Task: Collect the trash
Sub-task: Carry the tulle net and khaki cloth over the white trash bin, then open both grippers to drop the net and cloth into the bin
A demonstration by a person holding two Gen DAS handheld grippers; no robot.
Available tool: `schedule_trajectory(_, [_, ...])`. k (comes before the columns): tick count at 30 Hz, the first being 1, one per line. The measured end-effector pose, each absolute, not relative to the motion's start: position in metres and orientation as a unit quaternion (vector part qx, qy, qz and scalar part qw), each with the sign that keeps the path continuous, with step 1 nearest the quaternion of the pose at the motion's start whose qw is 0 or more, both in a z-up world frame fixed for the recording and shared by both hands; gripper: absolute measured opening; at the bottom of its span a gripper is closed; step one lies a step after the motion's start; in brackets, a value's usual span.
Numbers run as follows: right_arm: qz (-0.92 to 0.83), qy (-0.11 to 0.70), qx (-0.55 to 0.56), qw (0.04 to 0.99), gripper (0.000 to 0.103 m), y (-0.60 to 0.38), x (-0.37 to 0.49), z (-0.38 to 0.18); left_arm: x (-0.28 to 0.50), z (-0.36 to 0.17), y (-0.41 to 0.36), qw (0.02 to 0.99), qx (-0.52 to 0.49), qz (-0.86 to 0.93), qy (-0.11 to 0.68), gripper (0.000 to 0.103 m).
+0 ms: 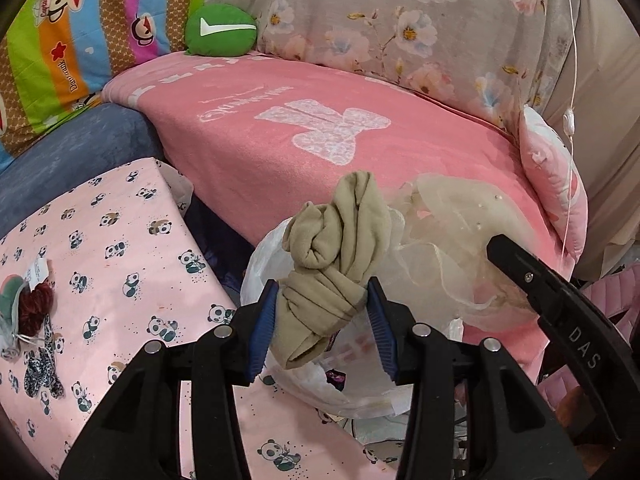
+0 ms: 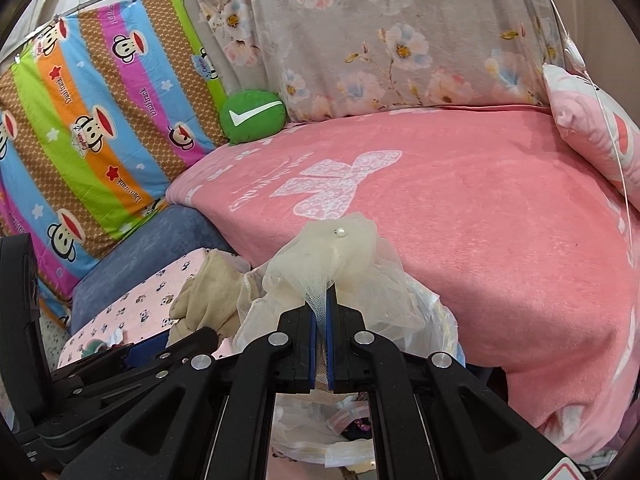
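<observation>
My left gripper is shut on a knotted beige sock bundle and holds it over the mouth of a white plastic bag. The bundle also shows in the right wrist view. My right gripper is shut on a cream tulle cloth with pearl beads, held above the same bag. In the left wrist view the tulle hangs just right of the sock, with the right gripper's black arm beside it.
A pink blanket covers the sofa seat behind the bag. A panda-print pink surface at left carries small fabric scraps. A green cushion, a floral cover and a pink pillow lie further back.
</observation>
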State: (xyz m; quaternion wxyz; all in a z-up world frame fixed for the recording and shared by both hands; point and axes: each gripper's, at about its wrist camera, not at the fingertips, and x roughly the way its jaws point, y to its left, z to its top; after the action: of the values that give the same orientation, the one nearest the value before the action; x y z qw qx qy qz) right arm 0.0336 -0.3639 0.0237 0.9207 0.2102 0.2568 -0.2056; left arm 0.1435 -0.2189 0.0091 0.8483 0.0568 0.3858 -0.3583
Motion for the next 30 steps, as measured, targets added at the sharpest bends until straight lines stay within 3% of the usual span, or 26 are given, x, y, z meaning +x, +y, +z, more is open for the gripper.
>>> schedule_trajectory(2, [-0.206,0.257,0.211,0.92,0.009,-0.366,0.034,0.023,0.143,0.009,-0.221,0.849,0.055,-0.36,0.383,0.047])
schedule_trajectory(4, [-0.211,0.255,0.21,0.92,0.013,-0.365,0.032,0.023,0.145,0.009,-0.222,0.853,0.052,-0.351,0.383,0.067])
schedule_trajectory(5, [-0.211,0.256,0.211,0.92,0.015,-0.365,0.031,0.022,0.146,0.009,-0.221,0.856,0.049,-0.345,0.382,0.069])
schedule_trajectory(9, [-0.212,0.254,0.213,0.919,0.028,-0.366,0.032,0.021,0.149,0.007,-0.217,0.859,0.047,-0.335,0.385,0.07])
schedule_trajectory(12, [-0.211,0.254,0.212,0.92,0.031,-0.363,0.032,0.021,0.151,0.004,-0.213,0.861,0.048,-0.327,0.387,0.07])
schedule_trajectory(30, [-0.192,0.267,0.201,0.923,0.04,-0.337,0.044,0.02,0.156,0.004,-0.177,0.87,0.034,-0.303,0.389,0.07])
